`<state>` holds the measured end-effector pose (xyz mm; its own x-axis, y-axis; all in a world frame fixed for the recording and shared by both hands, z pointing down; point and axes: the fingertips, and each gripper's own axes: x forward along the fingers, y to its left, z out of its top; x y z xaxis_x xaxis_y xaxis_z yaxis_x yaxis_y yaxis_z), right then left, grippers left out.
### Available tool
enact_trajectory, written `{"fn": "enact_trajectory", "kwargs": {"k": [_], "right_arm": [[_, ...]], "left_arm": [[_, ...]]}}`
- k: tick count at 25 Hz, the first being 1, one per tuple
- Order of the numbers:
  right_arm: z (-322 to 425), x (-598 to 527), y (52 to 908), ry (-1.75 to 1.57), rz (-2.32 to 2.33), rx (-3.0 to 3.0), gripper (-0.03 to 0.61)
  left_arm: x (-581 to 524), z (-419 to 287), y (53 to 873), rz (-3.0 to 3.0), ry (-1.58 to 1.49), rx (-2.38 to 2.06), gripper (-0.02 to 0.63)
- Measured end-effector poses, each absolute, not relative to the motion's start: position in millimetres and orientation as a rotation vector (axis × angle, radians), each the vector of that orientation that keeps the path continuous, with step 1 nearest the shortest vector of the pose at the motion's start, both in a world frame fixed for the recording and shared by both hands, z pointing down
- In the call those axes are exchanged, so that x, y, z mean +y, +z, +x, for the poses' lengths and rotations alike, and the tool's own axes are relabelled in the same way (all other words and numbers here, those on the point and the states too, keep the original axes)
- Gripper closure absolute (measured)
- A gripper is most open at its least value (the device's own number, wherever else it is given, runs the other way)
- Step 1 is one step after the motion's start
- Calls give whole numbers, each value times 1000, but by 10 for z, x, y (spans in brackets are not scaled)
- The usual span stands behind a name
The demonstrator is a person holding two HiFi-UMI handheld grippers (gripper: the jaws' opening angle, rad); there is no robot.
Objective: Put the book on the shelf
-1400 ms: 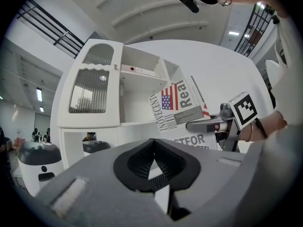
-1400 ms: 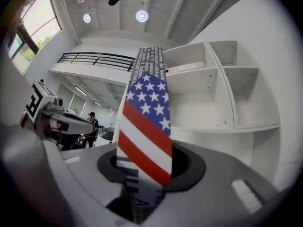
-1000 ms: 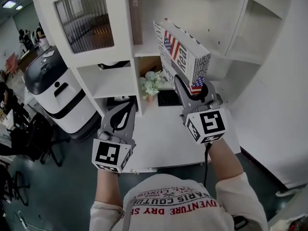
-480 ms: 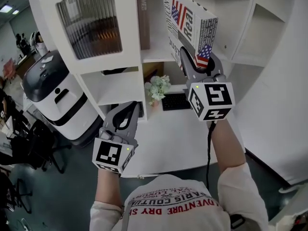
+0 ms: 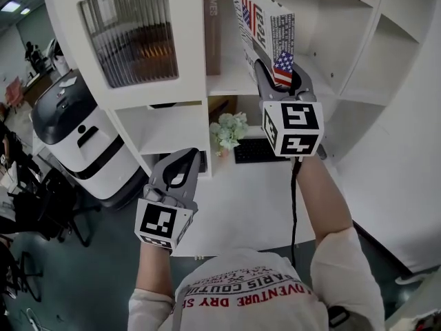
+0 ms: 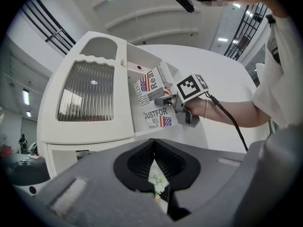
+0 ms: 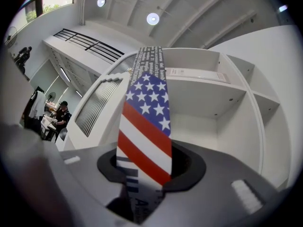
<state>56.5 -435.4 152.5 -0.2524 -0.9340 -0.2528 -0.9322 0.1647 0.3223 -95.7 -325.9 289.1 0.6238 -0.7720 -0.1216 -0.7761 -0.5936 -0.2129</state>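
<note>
Head view: the book's [image 5: 265, 29] lower corner is buried between the jaws of the right claw [image 5: 281, 74], so its bottom edge is not visible. Both hands are hidden behind the marker cubes [image 5: 291, 128]; only the forearms show below them. Cover print is partly legible, a flag patch and broken lettering, the rest too small to read. From the right gripper view only the narrow edge of the book shows, with stars and stripes running up it; both covers are out of sight.

The book is held in front of an open compartment of the white shelf [image 5: 227, 85], above its board and tilted, top leaning left. Whether it touches the board or the compartment wall cannot be told. A brown volume [image 5: 213, 26] stands at the compartment's left side, beside the book.

Right claw: clamped on the book's bottom end, jaws pointing up at the shelf, forearm stretched up and forward. Left claw [image 5: 187, 156]: jaws together with nothing between them, held low over the white surface [image 5: 234, 198], well apart from the book, forearm drawn in near the body. A small plant [image 5: 229, 131] and a dark keyboard [image 5: 258, 150] sit on the surface under the shelf.
</note>
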Motion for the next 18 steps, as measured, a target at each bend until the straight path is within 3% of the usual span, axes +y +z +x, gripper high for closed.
{"fn": "enact_trajectory", "kwargs": {"k": [18], "right_arm": [[404,-5325,1529,-648,1852,-2261,419]], "left_arm": [[-3910,-869,2804,-2607,33,1305,609]]}}
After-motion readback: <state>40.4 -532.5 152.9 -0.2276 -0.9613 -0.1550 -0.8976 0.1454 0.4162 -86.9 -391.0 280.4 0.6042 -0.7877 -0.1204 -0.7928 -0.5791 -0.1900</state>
